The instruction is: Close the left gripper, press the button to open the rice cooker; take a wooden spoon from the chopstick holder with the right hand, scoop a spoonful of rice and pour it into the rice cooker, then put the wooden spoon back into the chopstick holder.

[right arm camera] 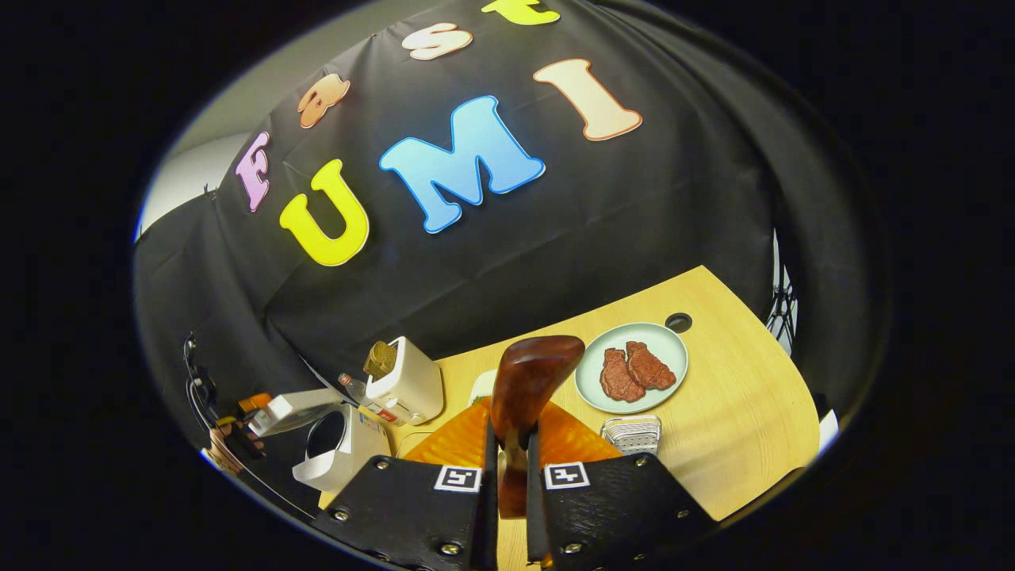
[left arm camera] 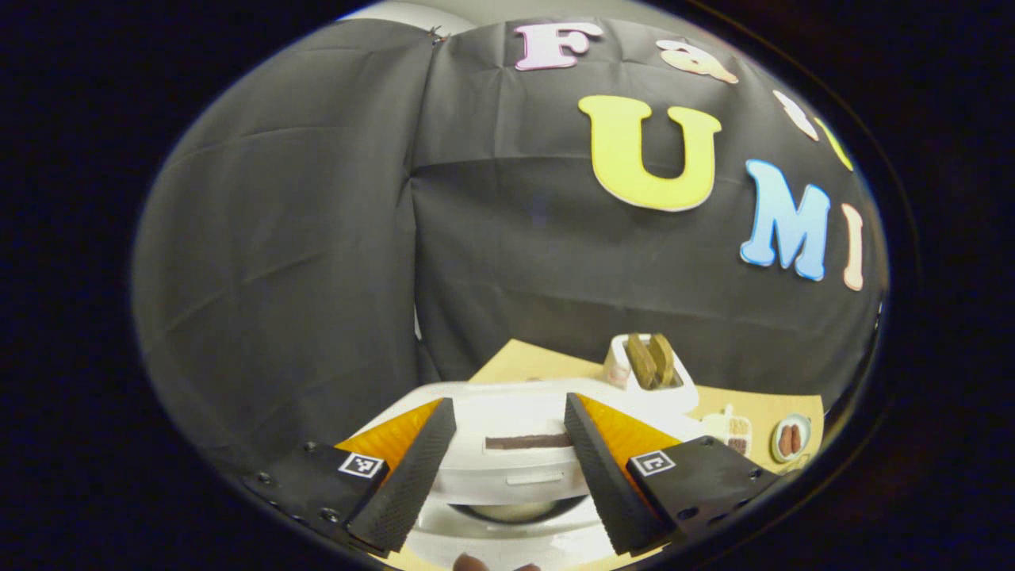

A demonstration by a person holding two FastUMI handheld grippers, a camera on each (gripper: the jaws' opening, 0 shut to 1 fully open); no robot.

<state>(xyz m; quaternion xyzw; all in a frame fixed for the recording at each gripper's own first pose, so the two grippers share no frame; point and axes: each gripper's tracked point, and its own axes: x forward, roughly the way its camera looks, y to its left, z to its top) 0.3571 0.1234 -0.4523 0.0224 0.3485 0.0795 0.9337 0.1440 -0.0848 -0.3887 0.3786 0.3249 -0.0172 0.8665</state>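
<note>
Right claw (right arm camera: 507, 456) is clamped on the wooden spoon (right arm camera: 525, 388), bowl up and raised over the table (right arm camera: 737, 420), while the rice cooker (right arm camera: 337, 440) sits far left with its lid up. The left claw (left arm camera: 507, 468) hangs spread wide above that cooker. I can't make out any rice in the bowl, so I'd keep the spoon level and travel slowly, tipping only over the pot's mouth.

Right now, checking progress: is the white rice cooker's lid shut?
No, in the right gripper view the white rice cooker stands with its lid raised, its round inner opening showing.
</note>
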